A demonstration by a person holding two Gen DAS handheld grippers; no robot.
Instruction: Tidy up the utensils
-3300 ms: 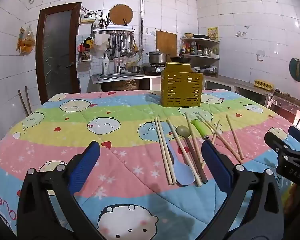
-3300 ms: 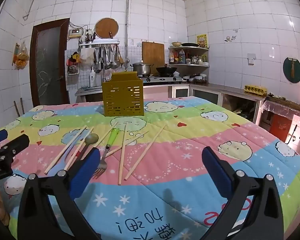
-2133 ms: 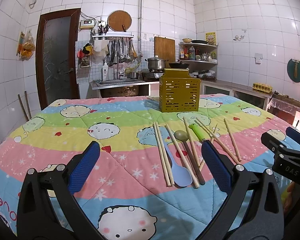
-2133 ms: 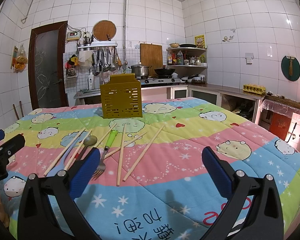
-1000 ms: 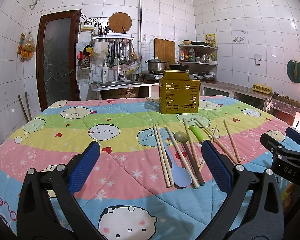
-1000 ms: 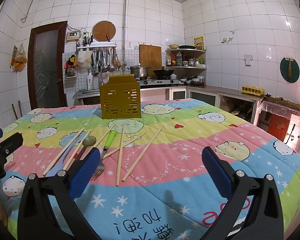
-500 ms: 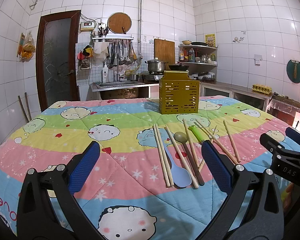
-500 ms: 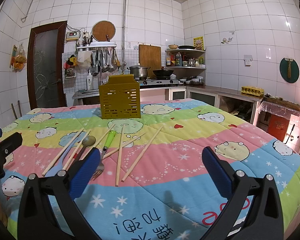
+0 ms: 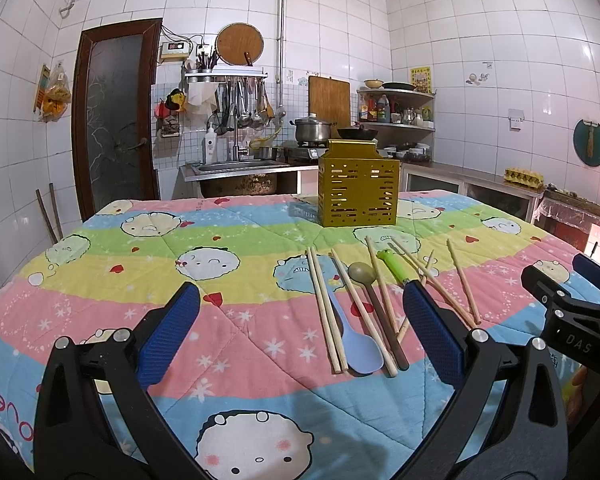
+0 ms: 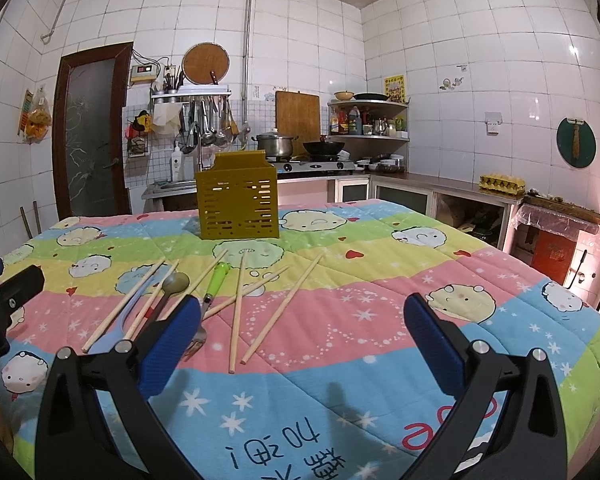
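Nothing has shifted; both tongs, left (image 9: 300,336) and right (image 10: 300,336), hang spread and empty. "DAS" marks the right tongs at 3 o'clock.

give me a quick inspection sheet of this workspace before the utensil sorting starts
surface: cartoon-print quilt covering the table
job's things: yellow slotted holder standing upright at the far side; wooden chopsticks, blue spoon, dark-handled spoon and green-handled fork lying loose in front of it
clutter: nothing seen
grippers: left gripper open, empty; right gripper open, empty
cables: nothing seen on the table
surroundings: tiled kitchen, sink, brown door
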